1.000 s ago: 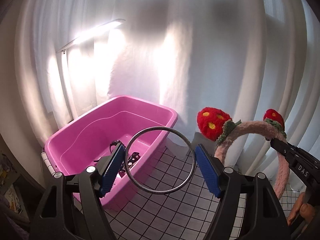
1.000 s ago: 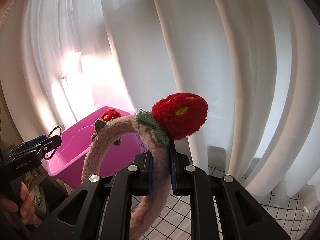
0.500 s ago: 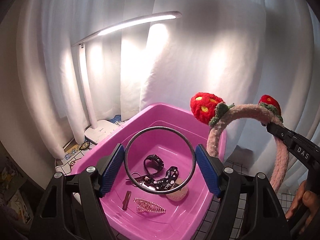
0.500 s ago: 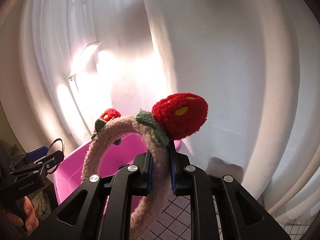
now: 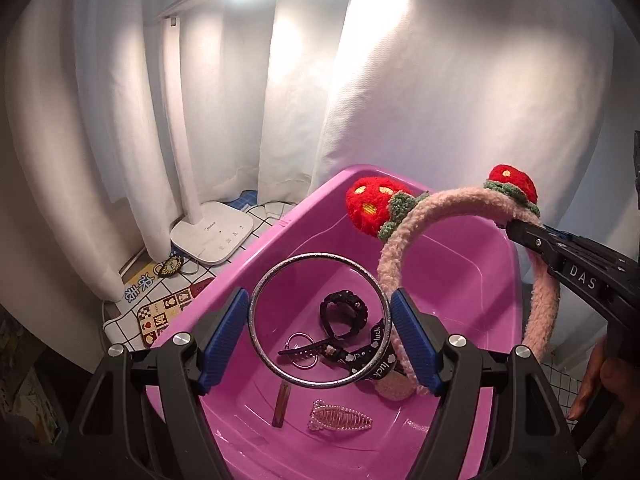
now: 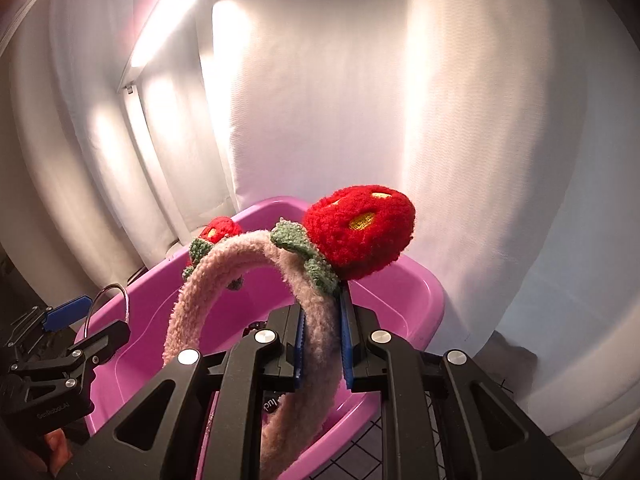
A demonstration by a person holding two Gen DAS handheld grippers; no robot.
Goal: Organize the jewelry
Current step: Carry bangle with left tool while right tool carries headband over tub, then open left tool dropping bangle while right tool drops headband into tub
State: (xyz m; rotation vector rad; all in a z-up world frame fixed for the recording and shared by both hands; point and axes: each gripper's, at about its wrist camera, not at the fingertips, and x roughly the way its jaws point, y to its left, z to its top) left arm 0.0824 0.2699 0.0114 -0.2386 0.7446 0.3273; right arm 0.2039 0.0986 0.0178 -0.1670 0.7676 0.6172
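My left gripper (image 5: pixel 319 334) is shut on a silver bangle (image 5: pixel 256 320), which spans its blue pads (image 5: pixel 224 334) and hangs over the pink tub (image 5: pixel 288 224). My right gripper (image 6: pixel 323 346) is shut on a fluffy pink headband (image 6: pixel 316 344) with two red strawberry puffs (image 6: pixel 360 232); the headband (image 5: pixel 424 204) hangs over the tub's right half. In the tub lie a black watch (image 5: pixel 344 312), a black printed ribbon (image 5: pixel 370 354), a small ring (image 5: pixel 302 350), a pearl hair clip (image 5: pixel 340 420) and a brown bar clip (image 5: pixel 282 404).
A white desk lamp stands left of the tub on its base (image 5: pixel 212 232), its lit bar overhead. White curtains (image 5: pixel 440 100) close the back. A patterned card (image 5: pixel 164 312) lies on the grid-patterned table beside the tub. A hand (image 5: pixel 600 384) holds the right gripper.
Both grippers have moved left and closer to the tub. The bangle and the headband, held throughout, were beside it and now hang over its inside. The tub's contents have come into view.
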